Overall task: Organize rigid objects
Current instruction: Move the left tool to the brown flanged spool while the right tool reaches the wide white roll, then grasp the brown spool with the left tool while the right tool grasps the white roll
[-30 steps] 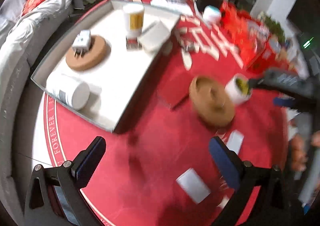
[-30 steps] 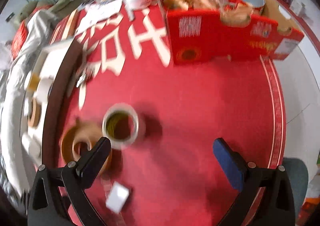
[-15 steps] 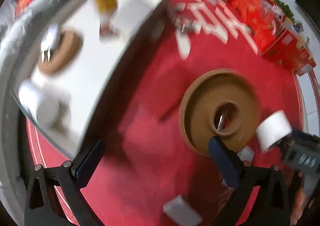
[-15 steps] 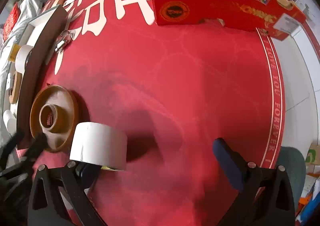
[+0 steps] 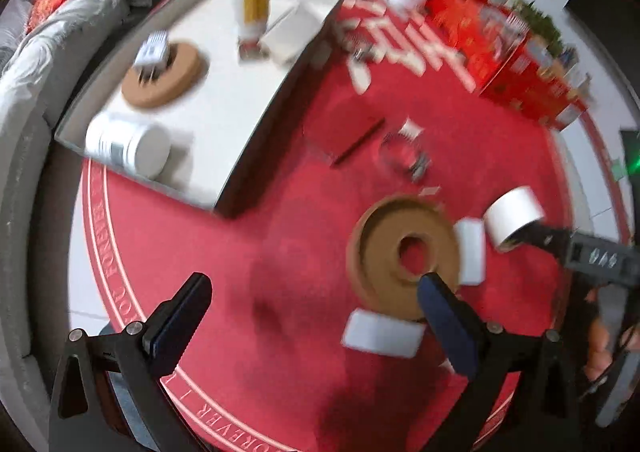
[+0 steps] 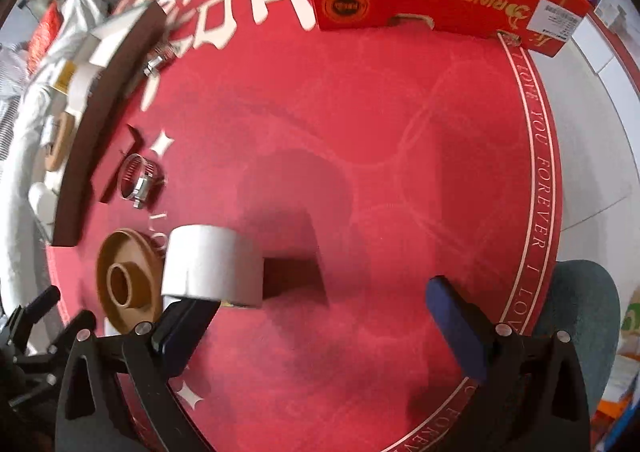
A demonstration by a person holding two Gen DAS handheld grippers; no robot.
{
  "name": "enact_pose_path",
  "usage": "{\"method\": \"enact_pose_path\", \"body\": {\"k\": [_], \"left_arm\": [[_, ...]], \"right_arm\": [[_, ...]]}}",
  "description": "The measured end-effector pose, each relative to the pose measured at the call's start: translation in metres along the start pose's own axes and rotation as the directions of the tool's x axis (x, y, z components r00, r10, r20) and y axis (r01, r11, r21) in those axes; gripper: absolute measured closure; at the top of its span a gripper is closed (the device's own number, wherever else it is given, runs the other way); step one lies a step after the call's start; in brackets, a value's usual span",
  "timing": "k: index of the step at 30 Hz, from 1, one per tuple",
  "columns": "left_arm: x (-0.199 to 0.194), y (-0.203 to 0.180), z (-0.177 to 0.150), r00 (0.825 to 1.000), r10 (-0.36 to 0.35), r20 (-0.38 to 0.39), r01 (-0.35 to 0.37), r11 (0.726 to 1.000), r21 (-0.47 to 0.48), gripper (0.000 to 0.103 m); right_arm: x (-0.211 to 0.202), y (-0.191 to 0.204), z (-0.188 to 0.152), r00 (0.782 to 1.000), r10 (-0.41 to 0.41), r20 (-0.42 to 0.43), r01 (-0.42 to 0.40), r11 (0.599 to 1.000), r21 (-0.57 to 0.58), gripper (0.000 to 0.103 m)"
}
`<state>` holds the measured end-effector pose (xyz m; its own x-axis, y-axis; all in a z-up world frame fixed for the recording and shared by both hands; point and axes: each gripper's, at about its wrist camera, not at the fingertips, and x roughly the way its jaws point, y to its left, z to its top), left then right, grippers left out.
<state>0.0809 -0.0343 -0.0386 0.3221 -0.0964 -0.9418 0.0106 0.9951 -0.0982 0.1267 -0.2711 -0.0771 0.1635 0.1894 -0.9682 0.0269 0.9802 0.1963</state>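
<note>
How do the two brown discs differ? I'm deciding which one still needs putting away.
The brown disc in the tray lies inside the white tray; the brown disc on the cloth sits on the red cloth, outside it. The tray disc carries a small white plug-like block; the cloth disc's top is bare, showing an open centre hole and raised rim. Both are round, tan and lie flat.

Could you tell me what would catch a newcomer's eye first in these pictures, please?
Probably the round red cloth with white lettering that fills both views. Next, the white tape roll perched on one finger of the right hand-held gripper, beside a brown disc. At far left, a white tray holds a lying white jar.
</note>
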Motion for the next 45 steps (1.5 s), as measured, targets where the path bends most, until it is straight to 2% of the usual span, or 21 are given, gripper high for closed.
{"method": "enact_pose_path", "body": {"k": [2, 5, 9, 12, 13, 17, 20, 30, 31, 33, 36, 40, 42, 45], "left_arm": [[0.003, -0.013, 0.003, 1.0, -0.027, 0.003, 0.027, 0.999, 0.018, 0.0], [0.02, -0.042, 0.01, 0.999, -0.021, -0.024, 0.022, 0.997, 0.08, 0.0], [0.039, -0.063, 0.011, 0.997, -0.054, -0.054, 0.059, 0.993, 0.104, 0.0], [0.054, -0.057, 0.007, 0.996, -0.011, -0.092, 0.019, 0.997, 0.081, 0.0], [0.05, -0.054, 0.006, 0.997, -0.022, -0.067, 0.027, 0.996, 0.082, 0.0], [0.048, -0.035, 0.004, 0.997, 0.018, -0.071, -0.013, 0.998, 0.066, 0.0], [0.043, -0.023, 0.006, 0.997, 0.014, -0.073, -0.011, 0.999, 0.034, 0.0], [0.04, -0.021, 0.011, 0.998, 0.038, -0.046, -0.037, 0.999, 0.014, 0.0], [0.04, -0.021, 0.012, 0.998, 0.038, -0.044, -0.037, 0.999, 0.014, 0.0], [0.044, -0.028, 0.017, 0.998, 0.039, -0.041, -0.038, 0.999, 0.015, 0.0], [0.042, -0.027, 0.012, 0.999, 0.039, -0.032, -0.038, 0.999, 0.017, 0.0], [0.041, -0.02, 0.004, 0.999, 0.037, -0.029, -0.037, 0.999, 0.017, 0.0], [0.041, -0.02, 0.003, 0.999, 0.038, -0.032, -0.037, 0.999, 0.019, 0.0], [0.045, -0.023, 0.006, 0.999, 0.039, -0.031, -0.038, 0.999, 0.02, 0.0]], "right_arm": [[-0.007, -0.001, -0.003, 1.0, 0.015, 0.023, -0.015, 1.0, -0.001, 0.0], [-0.015, -0.005, -0.007, 0.998, 0.041, 0.05, -0.041, 0.999, 0.0, 0.0], [-0.022, -0.007, -0.015, 0.998, 0.047, 0.044, -0.048, 0.999, 0.025, 0.0], [-0.022, -0.014, -0.014, 0.998, 0.045, 0.036, -0.047, 0.998, 0.049, 0.0], [-0.025, -0.018, -0.018, 0.998, 0.045, 0.035, -0.046, 0.998, 0.049, 0.0], [-0.024, -0.006, -0.011, 0.998, 0.045, 0.052, -0.046, 0.999, 0.02, 0.0], [-0.023, 0.004, -0.01, 0.997, 0.054, 0.062, -0.053, 0.999, -0.009, 0.0], [-0.005, 0.046, 0.007, 0.995, 0.079, 0.06, -0.071, 0.99, -0.122, 0.001], [-0.001, 0.049, 0.008, 0.995, 0.08, 0.056, -0.072, 0.989, -0.128, 0.004], [0.007, 0.053, 0.01, 0.996, 0.086, 0.025, -0.082, 0.988, -0.129, 0.031], [0.008, 0.055, 0.009, 0.997, 0.082, 0.012, -0.08, 0.987, -0.136, 0.031], [0.004, 0.05, 0.002, 0.993, 0.119, -0.02, -0.121, 0.985, -0.127, 0.03], [-0.001, 0.045, -0.002, 0.994, 0.109, -0.008, -0.109, 0.985, -0.13, 0.02], [-0.008, 0.033, -0.012, 0.994, 0.111, -0.023, -0.113, 0.984, -0.135, 0.02]]}}
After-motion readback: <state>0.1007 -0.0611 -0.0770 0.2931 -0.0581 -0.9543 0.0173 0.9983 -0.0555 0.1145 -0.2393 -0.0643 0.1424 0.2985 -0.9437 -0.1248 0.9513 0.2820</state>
